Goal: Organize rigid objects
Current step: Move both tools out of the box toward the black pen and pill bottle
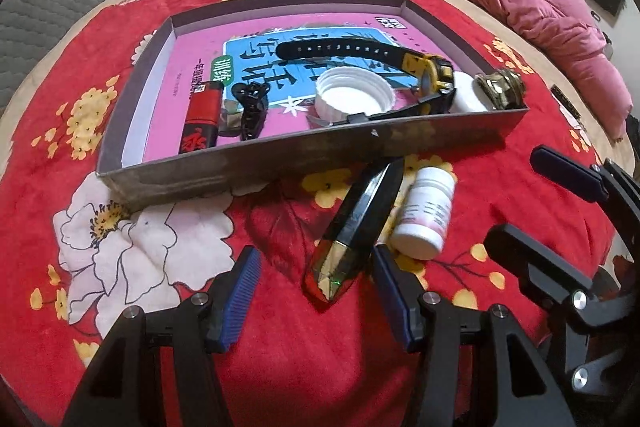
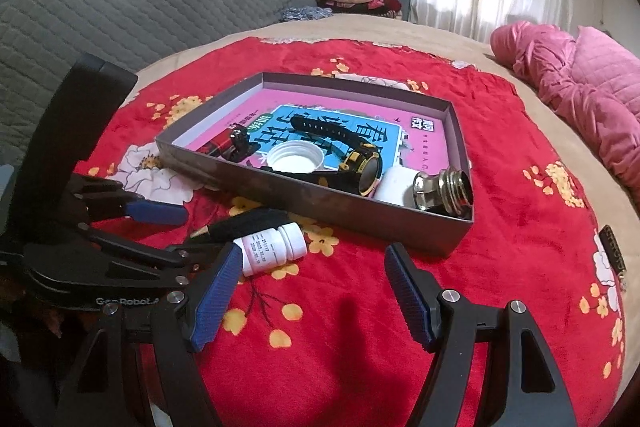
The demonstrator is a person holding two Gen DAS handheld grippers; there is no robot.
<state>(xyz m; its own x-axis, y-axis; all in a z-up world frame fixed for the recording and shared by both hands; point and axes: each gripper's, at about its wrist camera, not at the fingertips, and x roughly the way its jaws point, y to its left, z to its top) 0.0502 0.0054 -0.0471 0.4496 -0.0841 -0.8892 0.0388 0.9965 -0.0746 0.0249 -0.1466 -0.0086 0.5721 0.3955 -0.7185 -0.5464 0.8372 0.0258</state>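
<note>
Just in front of the gray box (image 1: 304,155), the black-and-gold case (image 1: 352,227) lay beside the white bottle (image 1: 426,217); we judged our left gripper (image 1: 316,291), fingers spread and empty, should straddle its near end squarely, while our right gripper (image 2: 312,291) waited open.

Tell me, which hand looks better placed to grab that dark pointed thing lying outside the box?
Probably the left. Its open fingers already sit on either side of the dark pointed thing's near end. The right gripper, also open, sits nearer the white bottle beside it.
</note>
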